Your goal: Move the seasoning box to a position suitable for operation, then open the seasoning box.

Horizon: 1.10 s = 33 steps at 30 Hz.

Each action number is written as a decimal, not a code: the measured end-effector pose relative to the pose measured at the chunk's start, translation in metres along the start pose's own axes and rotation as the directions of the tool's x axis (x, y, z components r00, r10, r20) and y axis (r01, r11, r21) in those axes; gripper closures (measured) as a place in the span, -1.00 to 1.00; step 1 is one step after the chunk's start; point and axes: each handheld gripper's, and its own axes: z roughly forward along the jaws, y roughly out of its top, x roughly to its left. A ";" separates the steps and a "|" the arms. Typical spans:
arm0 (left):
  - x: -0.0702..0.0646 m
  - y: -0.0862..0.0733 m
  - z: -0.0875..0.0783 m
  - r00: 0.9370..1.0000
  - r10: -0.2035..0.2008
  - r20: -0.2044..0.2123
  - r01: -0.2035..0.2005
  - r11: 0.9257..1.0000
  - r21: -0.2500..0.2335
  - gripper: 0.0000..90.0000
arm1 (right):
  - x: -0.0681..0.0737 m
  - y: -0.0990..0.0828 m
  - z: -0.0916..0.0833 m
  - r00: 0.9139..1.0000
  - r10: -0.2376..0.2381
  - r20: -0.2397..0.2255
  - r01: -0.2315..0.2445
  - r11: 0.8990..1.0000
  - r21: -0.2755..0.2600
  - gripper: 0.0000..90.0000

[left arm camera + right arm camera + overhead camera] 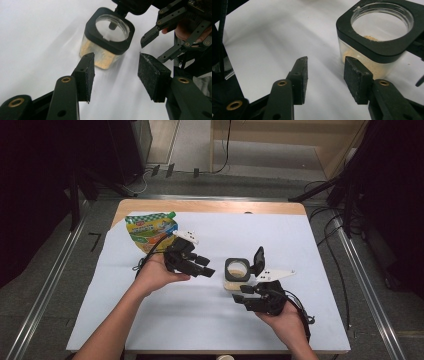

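A clear square jar (236, 272) with a black collar stands at the middle of the white sheet, its flip lid (258, 260) hinged up, tan powder in the bottom. My left gripper (206, 266) hovers just left of it, open and empty; in the left gripper view the jar (107, 42) sits beyond the parted jaws of my left gripper (116, 58). My right gripper (243, 296) lies at the jar's near side, open with nothing between its pads. In the right gripper view the jar (374, 51) is up right of my right gripper (325, 67).
A green and yellow pouch (150, 229) lies flat at the back left of the white sheet (200, 320). The wooden table edge (210, 206) runs along the back. Cables trail from both grippers. Dark stands and floor surround the table.
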 end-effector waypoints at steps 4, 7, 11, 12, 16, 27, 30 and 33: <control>0.002 -0.006 -0.004 0.999 -0.038 -0.003 0.038 0.999 0.003 0.04 | 0.001 0.001 0.004 1.000 -0.008 -0.011 0.008 1.000 0.006 0.22; 0.004 -0.009 -0.008 0.999 -0.041 -0.002 0.041 0.999 -0.004 0.05 | 0.002 0.001 0.006 1.000 -0.014 -0.016 0.014 1.000 0.017 0.22; 0.006 -0.013 -0.014 0.999 -0.047 -0.006 0.046 0.999 -0.024 0.05 | 0.004 0.001 0.010 0.999 -0.030 -0.014 0.031 0.999 0.031 0.21; 0.007 -0.014 -0.015 0.999 -0.046 -0.007 0.046 0.999 -0.026 0.05 | 0.004 0.001 0.011 0.999 -0.034 -0.015 0.034 0.999 0.037 0.21; 0.009 -0.019 -0.022 0.998 -0.053 -0.017 0.052 0.998 -0.036 0.04 | 0.005 0.001 0.012 0.999 -0.037 -0.014 0.038 0.998 0.042 0.20; 0.017 -0.031 -0.039 0.998 -0.050 -0.047 0.048 0.998 -0.036 -0.04 | 0.004 0.002 0.014 0.999 -0.050 -0.011 0.051 0.998 0.034 0.17; 0.020 -0.032 -0.043 0.996 -0.073 -0.045 0.071 0.996 -0.047 -0.05 | 0.005 0.002 0.015 0.998 -0.055 -0.012 0.055 0.998 0.038 0.16; 0.023 -0.033 -0.048 0.994 -0.098 -0.042 0.096 0.994 -0.047 -0.03 | 0.006 0.002 0.015 0.998 -0.059 -0.013 0.059 0.998 0.038 0.16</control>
